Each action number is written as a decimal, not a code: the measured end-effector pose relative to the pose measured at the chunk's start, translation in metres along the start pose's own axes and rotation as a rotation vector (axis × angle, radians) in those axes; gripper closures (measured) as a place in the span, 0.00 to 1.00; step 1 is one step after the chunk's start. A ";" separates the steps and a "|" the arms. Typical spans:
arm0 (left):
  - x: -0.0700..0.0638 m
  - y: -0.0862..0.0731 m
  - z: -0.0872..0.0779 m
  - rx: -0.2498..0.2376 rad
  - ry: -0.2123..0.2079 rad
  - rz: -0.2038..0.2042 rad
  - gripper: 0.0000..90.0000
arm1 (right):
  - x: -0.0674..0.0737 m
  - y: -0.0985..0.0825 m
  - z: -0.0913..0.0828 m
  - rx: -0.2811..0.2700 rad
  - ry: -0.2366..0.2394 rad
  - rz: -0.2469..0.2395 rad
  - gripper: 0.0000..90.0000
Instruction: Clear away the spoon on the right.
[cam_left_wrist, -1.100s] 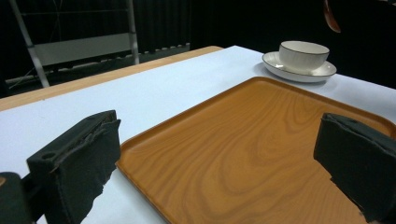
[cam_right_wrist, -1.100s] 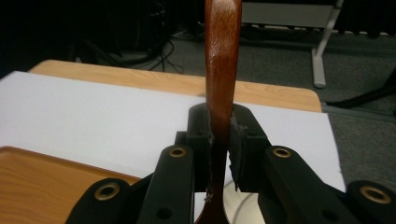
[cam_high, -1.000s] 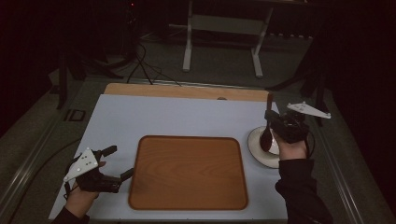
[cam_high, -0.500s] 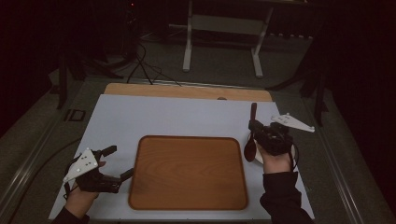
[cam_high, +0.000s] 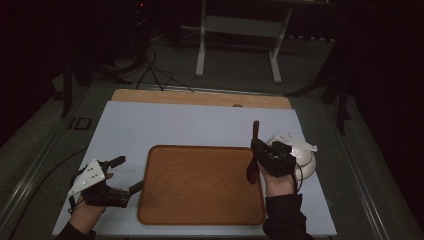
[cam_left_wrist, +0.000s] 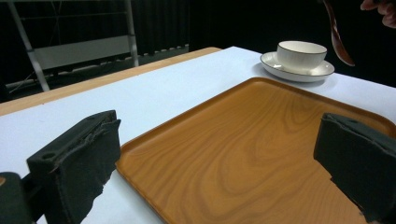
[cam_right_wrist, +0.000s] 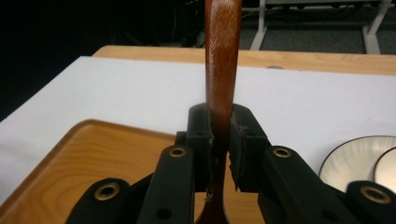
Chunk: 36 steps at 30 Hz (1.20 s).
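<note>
My right gripper (cam_high: 258, 149) is shut on a dark wooden spoon (cam_high: 253, 165), held upright over the right edge of the wooden tray (cam_high: 200, 185) with its bowl end down. In the right gripper view the pads (cam_right_wrist: 246, 140) clamp the spoon's handle (cam_right_wrist: 221, 65), which rises between them. A white bowl (cam_left_wrist: 301, 53) on a saucer (cam_left_wrist: 280, 72) stands right of the tray, partly behind my right hand in the high view. My left gripper (cam_high: 127, 175) rests open at the tray's left edge with nothing between its jaws, and its own view looks across the tray (cam_left_wrist: 243, 140) toward the spoon (cam_left_wrist: 337, 37).
The tray lies on a white mat (cam_high: 165, 125) over a wooden table whose far edge (cam_high: 200, 97) shows. A metal stand (cam_high: 237, 30) and cables are on the floor beyond. The saucer (cam_right_wrist: 359, 163) sits near the mat's right edge.
My right gripper has carried the spoon left and slightly down, from over the bowl to the tray's right edge. The left gripper has stayed put.
</note>
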<state>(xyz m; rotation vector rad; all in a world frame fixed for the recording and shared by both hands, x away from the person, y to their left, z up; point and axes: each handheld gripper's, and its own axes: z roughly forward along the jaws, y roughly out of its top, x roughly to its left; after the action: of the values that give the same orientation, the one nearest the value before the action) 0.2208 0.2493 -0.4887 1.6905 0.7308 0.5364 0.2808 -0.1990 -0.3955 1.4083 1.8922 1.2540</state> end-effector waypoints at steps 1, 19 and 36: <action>0.000 0.000 0.000 -0.001 -0.001 -0.001 0.02 | 0.002 -0.001 0.000 0.002 -0.001 0.001 0.88; 0.000 0.000 0.000 -0.006 -0.002 -0.004 0.02 | 0.014 -0.041 0.016 0.086 -0.021 0.043 0.88; -0.001 0.001 0.001 -0.007 -0.011 0.008 0.02 | 0.010 -0.079 0.042 0.185 -0.006 0.119 0.88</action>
<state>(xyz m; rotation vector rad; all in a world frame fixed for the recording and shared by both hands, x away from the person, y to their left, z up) 0.2206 0.2480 -0.4881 1.6891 0.7130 0.5342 0.2712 -0.1777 -0.4828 1.6387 1.9889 1.1502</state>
